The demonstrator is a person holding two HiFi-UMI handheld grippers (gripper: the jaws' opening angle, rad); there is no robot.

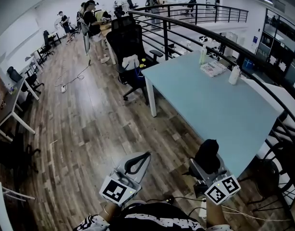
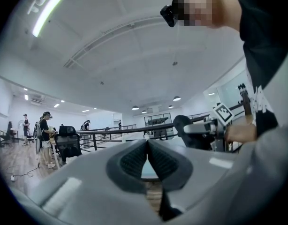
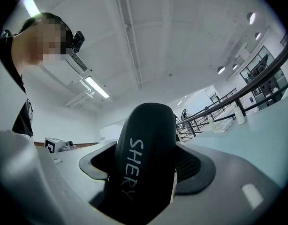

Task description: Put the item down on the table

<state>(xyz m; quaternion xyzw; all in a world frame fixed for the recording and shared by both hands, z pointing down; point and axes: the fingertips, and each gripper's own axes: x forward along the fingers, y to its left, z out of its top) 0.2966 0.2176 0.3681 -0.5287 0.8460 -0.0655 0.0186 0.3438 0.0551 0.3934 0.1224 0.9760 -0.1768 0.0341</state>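
A black, rounded oblong item with white lettering "SHERY" stands upright between the jaws of my right gripper, which is shut on it. In the head view the item and right gripper hang just off the near corner of the pale blue table, above the wooden floor. My left gripper is to the left of it, over the floor; its jaws are shut together with nothing in them. The left gripper view also catches the black item at its right.
Far across the table stand a white bottle, a green-tinted bottle and some papers. A black office chair sits at the table's far left end. A dark curved railing runs behind the table. People stand far back.
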